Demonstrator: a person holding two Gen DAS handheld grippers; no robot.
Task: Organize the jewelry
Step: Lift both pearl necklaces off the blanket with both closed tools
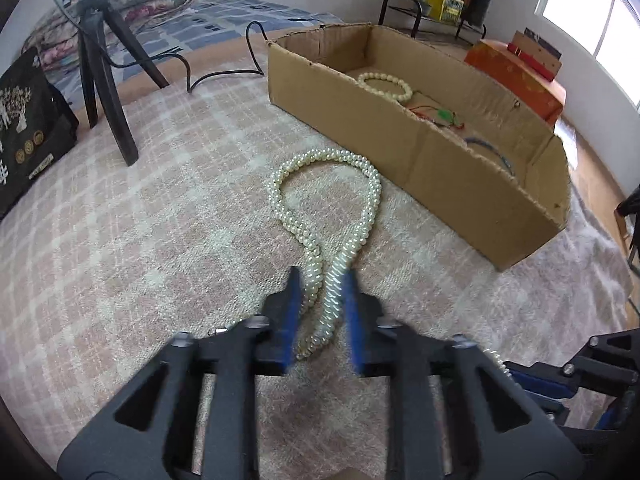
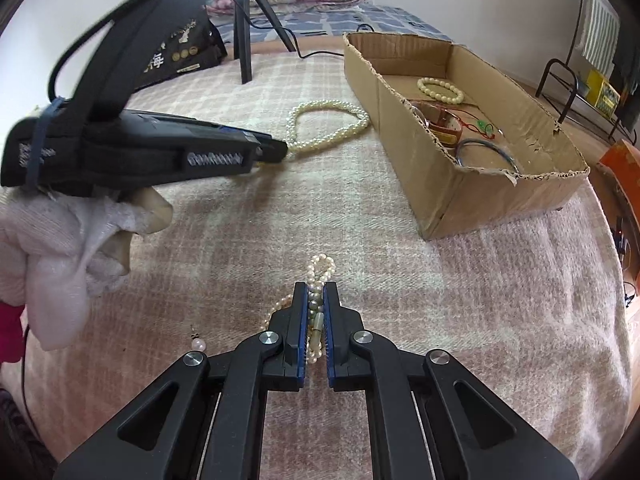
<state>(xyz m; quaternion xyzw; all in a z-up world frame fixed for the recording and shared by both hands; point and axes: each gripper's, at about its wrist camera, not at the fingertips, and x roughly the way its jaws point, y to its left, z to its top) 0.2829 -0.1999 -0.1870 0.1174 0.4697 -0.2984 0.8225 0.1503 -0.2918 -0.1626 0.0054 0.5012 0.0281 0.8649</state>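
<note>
- The left gripper (image 1: 322,280) reaches over the pink checked blanket (image 1: 120,240), its blue-padded fingers (image 1: 291,300) set apart on either side of the long pearl necklace (image 1: 328,200); the strands run between them without being pinched.
- That necklace loops across the blanket just beside the near wall of the cardboard box (image 1: 460,168).
- The right gripper (image 2: 316,288) has its fingers drawn close on a smaller pearl strand (image 2: 320,266), gripping it; a short loop pokes past the tips.
- A lone pearl earring (image 2: 198,343) lies on the blanket left of that gripper.
- Inside the box rest a cream bead bracelet (image 2: 440,90), a red-corded piece (image 2: 476,124) and a dark bangle (image 2: 488,156).
</note>
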